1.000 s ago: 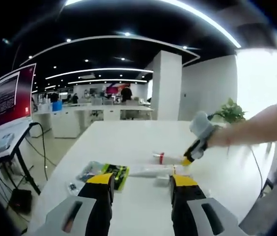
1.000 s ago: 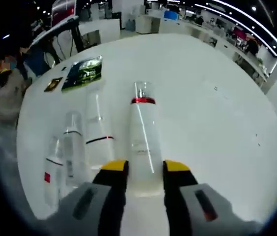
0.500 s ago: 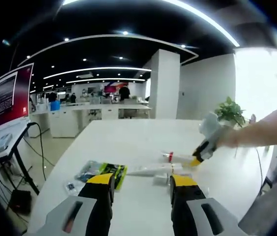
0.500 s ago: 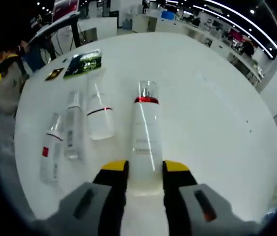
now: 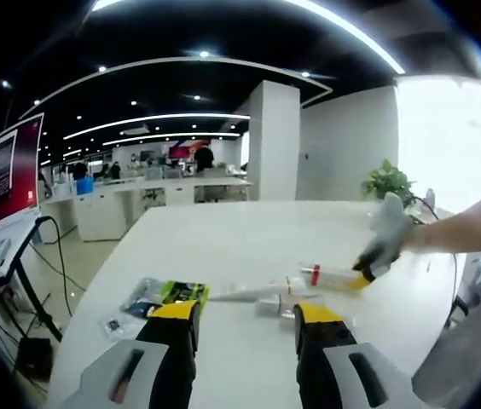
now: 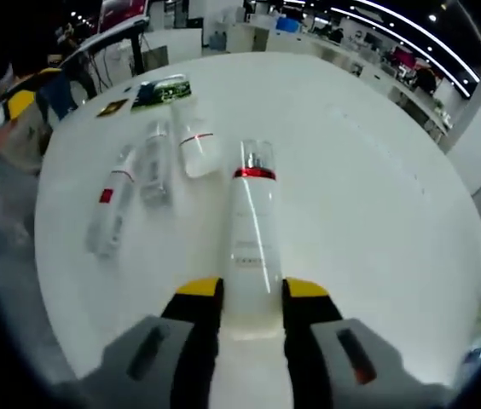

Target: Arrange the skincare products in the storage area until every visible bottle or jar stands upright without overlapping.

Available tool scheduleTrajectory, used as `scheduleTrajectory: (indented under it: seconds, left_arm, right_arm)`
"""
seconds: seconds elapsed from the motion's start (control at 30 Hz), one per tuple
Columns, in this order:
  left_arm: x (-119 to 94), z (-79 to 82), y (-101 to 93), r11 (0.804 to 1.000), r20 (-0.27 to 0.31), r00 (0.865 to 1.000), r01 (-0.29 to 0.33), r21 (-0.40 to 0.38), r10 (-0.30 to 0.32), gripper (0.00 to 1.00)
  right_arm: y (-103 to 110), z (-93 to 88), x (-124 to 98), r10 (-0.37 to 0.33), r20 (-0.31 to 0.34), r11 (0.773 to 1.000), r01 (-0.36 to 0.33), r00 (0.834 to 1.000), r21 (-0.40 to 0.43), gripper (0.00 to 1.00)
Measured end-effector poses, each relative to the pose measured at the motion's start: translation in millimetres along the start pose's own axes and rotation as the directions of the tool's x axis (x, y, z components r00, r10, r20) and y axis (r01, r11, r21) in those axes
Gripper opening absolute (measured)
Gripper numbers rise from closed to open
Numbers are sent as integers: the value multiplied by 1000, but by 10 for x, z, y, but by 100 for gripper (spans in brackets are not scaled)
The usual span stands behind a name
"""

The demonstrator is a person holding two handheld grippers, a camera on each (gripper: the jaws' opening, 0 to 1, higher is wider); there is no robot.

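right gripper (image 6: 252,294) clamps the base of a white bottle with red band (image 6: 252,230), held lengthwise above the table (image 6: 368,187). three more bottles (image 6: 157,162) lie flat nearby. left gripper (image 5: 245,317) wide, holding nothing. step: standing the first bottle. next: tip it upright, set base on bare table.

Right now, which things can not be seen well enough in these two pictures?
- Bottle base: right gripper view, hidden between the right gripper jaws.
- Bottle label print: right gripper view, too small.
- Three lying bottles: blurred, and whether they touch is unclear.
- Green packet: left gripper view, near end hidden behind the left gripper jaw.
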State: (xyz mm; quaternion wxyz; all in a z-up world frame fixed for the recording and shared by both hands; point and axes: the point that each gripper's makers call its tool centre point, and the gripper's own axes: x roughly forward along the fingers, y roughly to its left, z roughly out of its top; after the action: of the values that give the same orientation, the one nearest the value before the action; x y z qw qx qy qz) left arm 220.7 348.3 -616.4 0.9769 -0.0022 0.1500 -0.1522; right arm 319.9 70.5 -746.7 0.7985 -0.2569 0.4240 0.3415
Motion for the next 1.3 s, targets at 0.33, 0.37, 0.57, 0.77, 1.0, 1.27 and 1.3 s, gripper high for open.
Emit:
scheduleTrajectory:
  seconds: [0.33, 0.37, 0.57, 0.77, 1.0, 1.27, 1.3]
  left_arm:
    - [-29, 56, -268, 993, 25, 993, 119, -12, -119, 46]
    - [-38, 62, -360, 989, 23, 988, 151, 15, -151, 46]
    - [15, 178, -667, 952, -15, 955, 295, 79, -295, 46]
    - [324, 222, -821, 935, -48, 939, 344, 81, -341, 46]
    - [726, -22, -1088, 893, -133, 898, 434, 117, -419, 46]
    - [1181, -318, -1211, 861, -207, 861, 494, 118, -465, 46]
    - [1221, -346, -1217, 859, -216, 857, 499, 119, -468, 46]
  right_arm:
    - [120, -82, -61, -38, -7, 999, 38, 999, 22, 28]
    - [163, -92, -83, -41, -9, 999, 41, 999, 12, 28]
    - [195, -127, -114, -33, 2, 999, 33, 999, 5, 28]
    - [214, -174, -144, 26, 44, 998, -24, 999, -57, 28]
    - [198, -187, -137, 126, 67, 980, -114, 990, -164, 28]
    - [201, -192, -133, 195, 76, 958, -173, 978, -227, 28]
    - [204, -192, -134, 199, 78, 957, -177, 977, -229, 28]
